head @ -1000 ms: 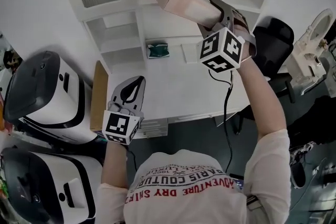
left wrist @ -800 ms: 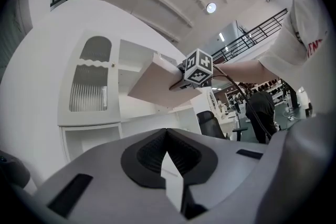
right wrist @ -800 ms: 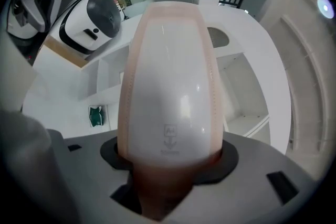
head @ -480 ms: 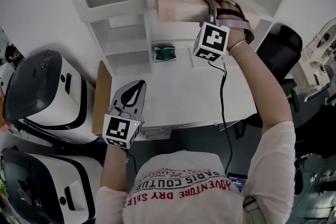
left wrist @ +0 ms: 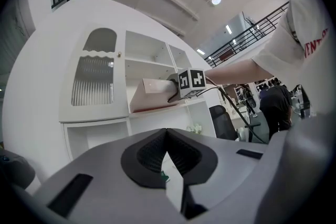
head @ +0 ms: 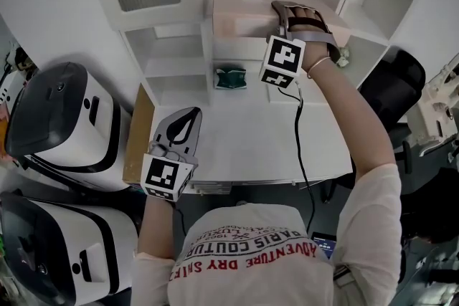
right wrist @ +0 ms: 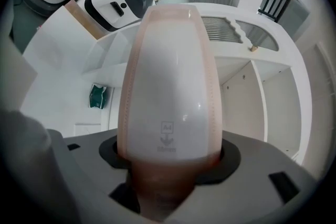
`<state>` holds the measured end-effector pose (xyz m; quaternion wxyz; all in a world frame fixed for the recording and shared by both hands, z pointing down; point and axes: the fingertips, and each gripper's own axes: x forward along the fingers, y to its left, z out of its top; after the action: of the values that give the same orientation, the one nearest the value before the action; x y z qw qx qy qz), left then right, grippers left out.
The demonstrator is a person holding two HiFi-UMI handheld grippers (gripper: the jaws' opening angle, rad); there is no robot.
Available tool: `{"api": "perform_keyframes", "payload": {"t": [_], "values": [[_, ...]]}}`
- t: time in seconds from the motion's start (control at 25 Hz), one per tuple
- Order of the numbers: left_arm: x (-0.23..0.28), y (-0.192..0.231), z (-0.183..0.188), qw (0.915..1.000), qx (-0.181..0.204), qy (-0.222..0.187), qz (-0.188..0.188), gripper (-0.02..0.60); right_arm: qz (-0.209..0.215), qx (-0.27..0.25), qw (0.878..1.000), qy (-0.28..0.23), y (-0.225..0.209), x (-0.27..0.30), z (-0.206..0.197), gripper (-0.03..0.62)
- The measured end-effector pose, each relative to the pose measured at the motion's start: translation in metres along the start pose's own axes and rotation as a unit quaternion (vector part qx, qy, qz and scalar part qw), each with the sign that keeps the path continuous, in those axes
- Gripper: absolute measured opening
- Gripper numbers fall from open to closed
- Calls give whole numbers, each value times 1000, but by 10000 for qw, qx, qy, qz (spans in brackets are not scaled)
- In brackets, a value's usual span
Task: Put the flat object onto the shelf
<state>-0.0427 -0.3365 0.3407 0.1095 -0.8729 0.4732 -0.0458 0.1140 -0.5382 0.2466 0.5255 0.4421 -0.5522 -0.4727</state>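
A flat pale-pink file case lies level on a board of the white shelf unit, its far end pointing left. My right gripper holds the case's near end, and its jaws are opening slightly with the case still between them. In the right gripper view the case fills the middle and runs out from between the jaws of the right gripper. My left gripper hangs low over the desk's left part, shut and empty. In the left gripper view the left gripper is shut, and the case is far above it.
A small green object lies on the white desk under the shelf. Two large white-and-black machines stand at the left beside a brown board. A black chair stands at the right.
The right gripper has swung the case from a tilt to level and carried it onto the shelf board. The left gripper has stayed where it was.
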Motion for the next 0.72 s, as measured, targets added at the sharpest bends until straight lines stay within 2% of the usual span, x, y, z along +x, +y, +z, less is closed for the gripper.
{"api": "perform_keyframes", "payload": {"t": [0.16, 0.32, 0.6, 0.72], "values": [[16, 12, -8, 9997, -129, 87, 186, 11, 263, 55, 9996, -88, 13, 20, 8, 328], [31, 21, -13, 9994, -25, 133, 313, 11, 276, 34, 9995, -156, 13, 40, 13, 330], [56, 23, -10, 9996, 50, 95, 275, 11, 275, 5, 9995, -180, 24, 83, 13, 348], [62, 26, -13, 9995, 50, 126, 302, 11, 472, 109, 9986, -207, 24, 94, 15, 357]]}}
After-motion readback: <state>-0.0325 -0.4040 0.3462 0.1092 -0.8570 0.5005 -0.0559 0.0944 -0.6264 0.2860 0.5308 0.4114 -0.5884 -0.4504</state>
